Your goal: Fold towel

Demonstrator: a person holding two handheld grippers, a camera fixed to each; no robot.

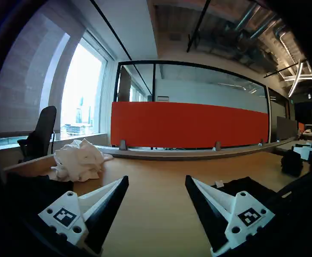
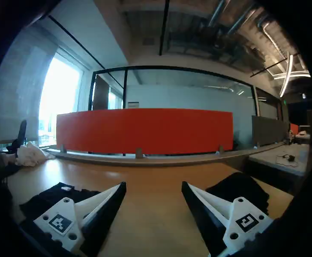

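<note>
A crumpled white towel (image 1: 79, 160) lies on the wooden desk (image 1: 156, 171) at the far left; it appears small and distant as the white towel (image 2: 29, 155) in the right gripper view. A flat black cloth (image 1: 241, 186) with a small white tag lies by my right-hand finger in the left gripper view, and the same black cloth (image 2: 53, 195) sits under the left finger in the right gripper view. Another black cloth (image 2: 241, 188) is bunched at the right. My left gripper (image 1: 156, 182) and right gripper (image 2: 153, 186) are both open, holding nothing, low over the desk.
An orange divider panel (image 1: 190, 125) runs along the desk's far edge. A black office chair (image 1: 38, 139) stands by the window at left. A dark bundle (image 1: 292, 162) rests at the desk's right end. A neighbouring white desk (image 2: 284, 160) carries small items.
</note>
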